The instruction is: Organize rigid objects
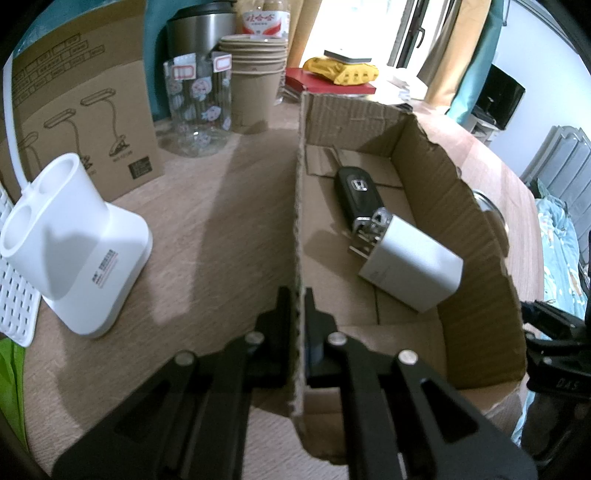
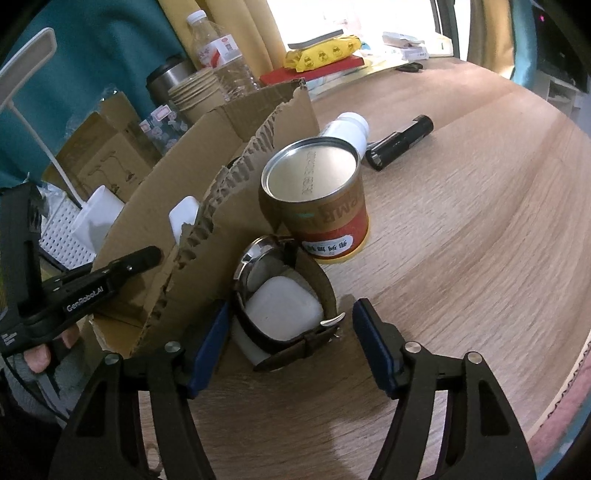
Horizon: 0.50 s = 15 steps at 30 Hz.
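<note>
A torn cardboard box (image 1: pixel 436 177) sits on the wooden table. Inside lie a black car key (image 1: pixel 360 194) and a white charger block (image 1: pixel 410 266). My left gripper (image 1: pixel 298 299) is shut on the box's left wall; it also shows in the right wrist view (image 2: pixel 147 254). My right gripper (image 2: pixel 291 332) is open around a wristwatch (image 2: pixel 295 339) wrapped on a white case (image 2: pixel 284 310), just outside the box wall (image 2: pixel 173 206). Behind it stand a round tin (image 2: pixel 317 199), a white bottle (image 2: pixel 347 127) and a black flashlight (image 2: pixel 400 142).
A white holder (image 1: pixel 74 243) and white perforated tray (image 1: pixel 14 295) sit left of the box. A lamp carton (image 1: pixel 85 110), clear jar (image 1: pixel 199 103), paper cups (image 1: pixel 255 81) and steel flask (image 1: pixel 201 29) stand behind. Books with a yellow pack (image 2: pixel 325 51) lie by the window.
</note>
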{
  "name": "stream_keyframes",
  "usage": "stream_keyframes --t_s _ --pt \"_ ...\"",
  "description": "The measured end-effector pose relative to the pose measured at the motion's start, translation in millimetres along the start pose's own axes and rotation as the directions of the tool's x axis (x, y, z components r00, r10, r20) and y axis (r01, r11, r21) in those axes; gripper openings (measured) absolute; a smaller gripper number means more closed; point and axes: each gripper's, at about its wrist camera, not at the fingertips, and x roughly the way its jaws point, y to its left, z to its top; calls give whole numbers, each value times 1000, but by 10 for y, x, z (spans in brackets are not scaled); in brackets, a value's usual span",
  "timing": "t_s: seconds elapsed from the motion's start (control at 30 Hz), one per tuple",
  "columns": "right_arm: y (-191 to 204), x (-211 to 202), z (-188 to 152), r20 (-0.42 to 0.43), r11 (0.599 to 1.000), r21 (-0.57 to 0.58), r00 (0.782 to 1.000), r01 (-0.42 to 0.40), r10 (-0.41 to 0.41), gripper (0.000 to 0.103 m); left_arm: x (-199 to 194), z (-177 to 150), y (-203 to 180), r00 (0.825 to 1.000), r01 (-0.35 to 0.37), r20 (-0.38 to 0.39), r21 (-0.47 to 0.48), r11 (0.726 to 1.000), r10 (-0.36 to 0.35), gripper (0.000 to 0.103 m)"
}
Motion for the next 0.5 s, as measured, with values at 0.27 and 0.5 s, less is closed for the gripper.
stream_keyframes --t_s 0.27,0.5 --pt "59 -23 10 8 1000 -23 1000 0 1 59 0 -1 -1 1000 0 0 0 1000 0 5" --pt "88 -82 9 32 999 -42 999 10 -9 53 0 -2 1 1000 0 0 0 1000 0 5"
